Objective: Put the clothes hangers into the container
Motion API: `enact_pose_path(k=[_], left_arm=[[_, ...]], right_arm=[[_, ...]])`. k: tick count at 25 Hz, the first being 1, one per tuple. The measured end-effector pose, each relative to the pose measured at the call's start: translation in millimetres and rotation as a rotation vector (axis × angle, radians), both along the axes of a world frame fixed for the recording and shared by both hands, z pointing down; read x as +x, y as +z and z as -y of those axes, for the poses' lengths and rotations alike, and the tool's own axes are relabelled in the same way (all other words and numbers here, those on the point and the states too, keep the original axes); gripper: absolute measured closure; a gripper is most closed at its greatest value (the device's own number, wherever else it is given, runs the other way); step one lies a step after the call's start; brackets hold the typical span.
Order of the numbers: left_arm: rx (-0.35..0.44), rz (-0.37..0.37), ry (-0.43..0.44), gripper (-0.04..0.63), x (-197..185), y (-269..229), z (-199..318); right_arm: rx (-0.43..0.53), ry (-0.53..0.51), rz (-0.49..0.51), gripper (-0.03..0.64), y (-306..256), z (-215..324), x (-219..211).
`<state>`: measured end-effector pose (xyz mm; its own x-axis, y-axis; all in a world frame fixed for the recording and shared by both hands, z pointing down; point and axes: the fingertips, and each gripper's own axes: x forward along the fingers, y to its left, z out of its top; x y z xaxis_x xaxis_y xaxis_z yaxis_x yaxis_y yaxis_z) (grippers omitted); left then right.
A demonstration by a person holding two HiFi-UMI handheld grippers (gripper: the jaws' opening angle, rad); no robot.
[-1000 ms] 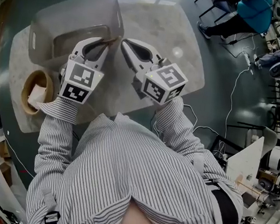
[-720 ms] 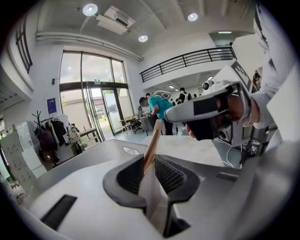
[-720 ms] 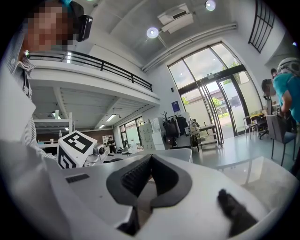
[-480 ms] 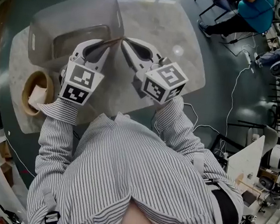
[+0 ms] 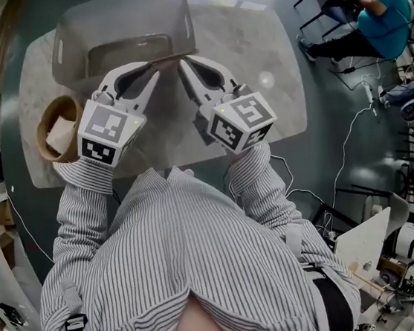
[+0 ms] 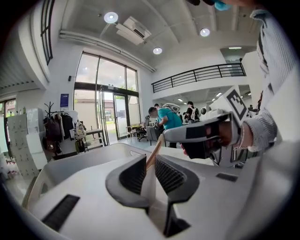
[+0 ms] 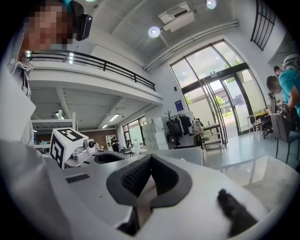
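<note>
The person in the striped shirt (image 5: 202, 265) is leaning over the worktop (image 5: 244, 46), and their body is blocking much of its near edge. They are holding both tools out in front, tips almost meeting.

The left hand-held gripper (image 5: 157, 67) is gripping a clothes hanger (image 5: 171, 59). In the left gripper view a thin wooden bar (image 6: 153, 150) is standing pinched between the ribbed pads (image 6: 133, 174) and slanting up toward the other tool. The right hand-held gripper (image 5: 183, 64) is closed, its tips meeting. In its own view (image 7: 149, 159) a pale brownish strip is showing in the gap behind them, seemingly the hanger's other end, though that is hard to make out.

From above, only a short brown sliver of the hanger is showing between the two tools. Its hook and overall shape are lost behind the white fingers.

The hanger is hanging at the near right corner of the container (image 5: 120, 19), a cloudy grey tub on the far left of the worktop. Whether it is over the rim or just outside I cannot tell. The tub's walls are too milky to show what is inside.

On the near left a wooden bowl (image 5: 48, 115) is sitting, half covered by the left marker cube, with something pale in it. Far right, a seated person in teal (image 5: 375, 17) is being cut off by the frame edge.
</note>
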<state>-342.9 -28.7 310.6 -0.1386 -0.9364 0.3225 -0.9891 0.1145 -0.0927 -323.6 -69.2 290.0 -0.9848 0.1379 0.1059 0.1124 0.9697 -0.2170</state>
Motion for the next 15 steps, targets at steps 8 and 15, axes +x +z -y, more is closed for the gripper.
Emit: enact_pose_path(k=[8, 15], left_arm=[[0.074, -0.098, -0.132, 0.565, -11.7, -6.3, -48.9], [0.108, -0.162, -0.18, 0.584, 0.2, -2.5, -66.2]], right_arm=[[0.009, -0.085, -0.015, 0.601, 2.9, -40.5, -12.0], [0.007, -0.143, -0.013, 0.601, 4.7, -64.3, -8.8]])
